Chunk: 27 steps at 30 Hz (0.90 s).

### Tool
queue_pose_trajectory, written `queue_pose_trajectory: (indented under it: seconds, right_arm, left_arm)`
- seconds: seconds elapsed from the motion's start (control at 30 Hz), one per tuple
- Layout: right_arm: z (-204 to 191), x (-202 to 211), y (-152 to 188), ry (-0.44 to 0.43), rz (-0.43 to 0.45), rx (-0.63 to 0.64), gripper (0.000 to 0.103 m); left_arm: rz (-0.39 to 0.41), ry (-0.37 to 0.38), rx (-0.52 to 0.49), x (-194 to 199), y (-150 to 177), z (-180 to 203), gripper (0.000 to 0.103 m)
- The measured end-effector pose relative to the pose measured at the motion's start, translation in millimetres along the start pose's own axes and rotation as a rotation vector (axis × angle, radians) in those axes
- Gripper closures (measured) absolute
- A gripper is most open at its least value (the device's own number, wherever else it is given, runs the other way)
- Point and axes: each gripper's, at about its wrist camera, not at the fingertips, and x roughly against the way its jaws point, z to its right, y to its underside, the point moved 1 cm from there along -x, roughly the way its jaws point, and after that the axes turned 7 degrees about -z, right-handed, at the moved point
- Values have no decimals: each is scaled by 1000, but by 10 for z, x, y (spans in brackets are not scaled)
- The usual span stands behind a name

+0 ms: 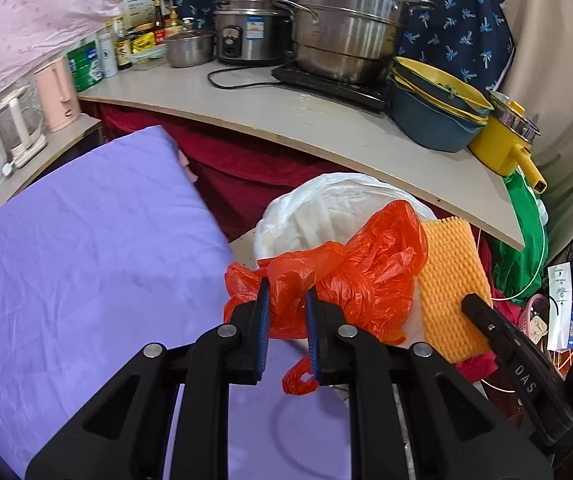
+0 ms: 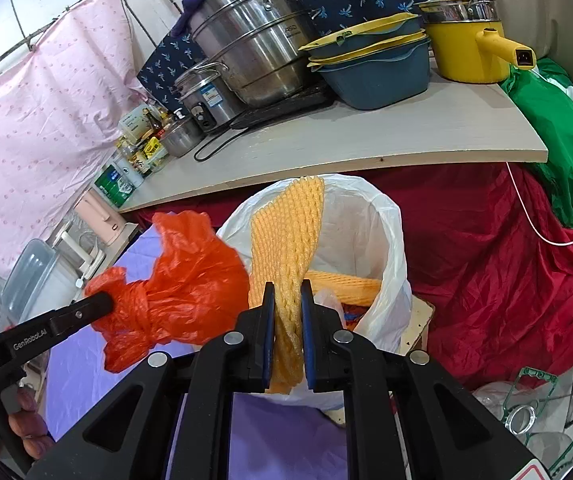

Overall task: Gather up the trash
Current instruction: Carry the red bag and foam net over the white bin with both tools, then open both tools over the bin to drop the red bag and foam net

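A lined trash bin stands below the cluttered wooden countertop, beside a purple sheet. Left gripper clamps an orange plastic bag; right gripper pinches yellow foam netting over the bin. Only the right view shows more netting inside.

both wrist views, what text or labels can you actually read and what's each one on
"GenRobot.AI": on the arm of the left gripper, seen from the right wrist.
"DAS": on the arm of the right gripper, seen from the left wrist; possibly part of a longer word.
"ASD": faint, on the steel steamer pot; uncertain.
Blue sticker on the rice cooker: too small.
Bottle and can labels: blurred.
White tag: unreadable.
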Motion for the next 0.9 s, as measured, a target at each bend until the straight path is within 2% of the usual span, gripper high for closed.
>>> queue_pose_trajectory:
  seconds: [0.2, 0.23, 0.3, 0.37, 0.47, 0.6, 0.73, 0.9]
  right_arm:
    - [36, -186, -122, 7, -13, -9, 91]
    - [38, -229, -139, 9, -18, -8, 87]
    - [42, -262, -152, 14, -15, -13, 84]
    - [32, -278, -166, 12, -14, -18, 73]
    - [8, -270, -178, 8, -7, -17, 71]
    - [-32, -241, -183, 3, -2, -10, 69]
    - [-84, -172, -172, -3, 8, 1, 60]
    - [-170, -76, -135, -3, 12, 27, 56]
  left_arm:
    - [-12, 2, -9, -263, -158, 120, 85]
    - [-12, 5, -7, -296, -177, 127, 85]
    - [-7, -1, 0, -338, -206, 137, 78]
    - [5, -1, 6, -345, -231, 128, 54]
    - [47, -15, 24, -283, -245, 78, 33]
    - [56, -11, 42, -230, -262, 7, 33]
    - [63, -16, 57, -173, -249, -47, 32]
    - [77, -30, 52, -70, -193, -66, 27]
